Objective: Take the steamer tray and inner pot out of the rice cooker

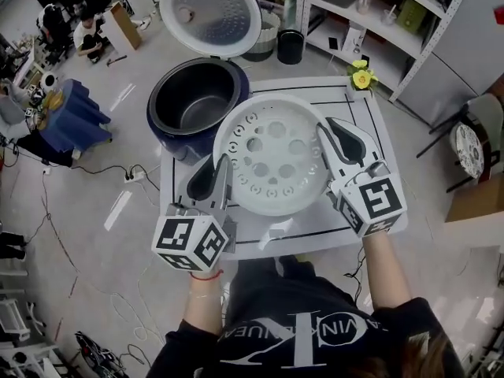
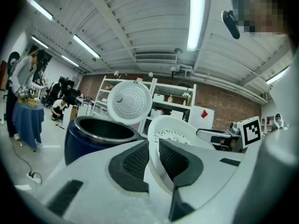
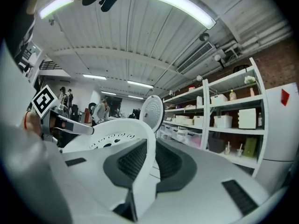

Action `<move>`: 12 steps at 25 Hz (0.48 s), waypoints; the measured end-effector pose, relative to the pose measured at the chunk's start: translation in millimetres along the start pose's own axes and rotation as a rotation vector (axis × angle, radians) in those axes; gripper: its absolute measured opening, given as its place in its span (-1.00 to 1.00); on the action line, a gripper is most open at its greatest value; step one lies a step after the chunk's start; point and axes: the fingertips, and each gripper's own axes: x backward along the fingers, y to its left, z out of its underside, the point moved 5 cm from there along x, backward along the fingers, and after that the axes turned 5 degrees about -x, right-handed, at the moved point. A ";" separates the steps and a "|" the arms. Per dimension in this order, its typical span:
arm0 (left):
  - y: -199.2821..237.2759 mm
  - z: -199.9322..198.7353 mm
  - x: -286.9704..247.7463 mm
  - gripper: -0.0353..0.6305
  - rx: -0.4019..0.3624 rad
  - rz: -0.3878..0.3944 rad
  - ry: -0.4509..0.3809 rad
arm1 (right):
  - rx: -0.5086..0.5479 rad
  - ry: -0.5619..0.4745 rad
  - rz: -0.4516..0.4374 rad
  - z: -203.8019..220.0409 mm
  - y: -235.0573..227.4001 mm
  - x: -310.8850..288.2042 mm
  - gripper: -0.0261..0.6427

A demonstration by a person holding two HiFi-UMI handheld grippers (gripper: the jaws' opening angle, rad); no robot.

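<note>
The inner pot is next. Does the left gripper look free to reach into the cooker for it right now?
Probably not yet: the left gripper and right gripper both clamp the steamer tray by its rim. The inner pot itself sits uncovered, lid raised.

Head view: looking steeply down on table (image 1: 315, 242). Both gripper views: low, close behind own jaws, facing level, sharing steamer tray (image 2: 170, 125) and lid (image 2: 129, 101).
</note>
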 end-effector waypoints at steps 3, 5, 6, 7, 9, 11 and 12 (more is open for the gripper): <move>-38.2 50.2 -23.1 -0.69 0.012 0.033 0.091 | -0.027 0.069 0.059 44.8 -31.2 38.5 -0.76; -54.6 75.6 -38.5 -0.69 0.018 0.061 0.154 | -0.051 0.114 0.095 68.9 -47.7 54.3 -0.76; -60.8 86.6 -45.0 -0.69 0.022 0.073 0.183 | -0.060 0.136 0.113 79.9 -54.2 60.2 -0.77; -66.6 97.0 -50.4 -0.69 0.026 0.087 0.210 | -0.068 0.159 0.131 90.7 -59.6 66.1 -0.76; -78.4 116.4 -60.4 -0.69 0.033 0.115 0.262 | -0.087 0.206 0.169 111.5 -69.9 78.5 -0.77; -90.7 134.4 -73.8 -0.69 0.029 0.141 0.311 | -0.111 0.247 0.204 131.9 -83.1 89.4 -0.77; -96.3 143.1 -81.6 -0.69 0.023 0.151 0.334 | -0.123 0.266 0.219 142.6 -90.5 93.4 -0.77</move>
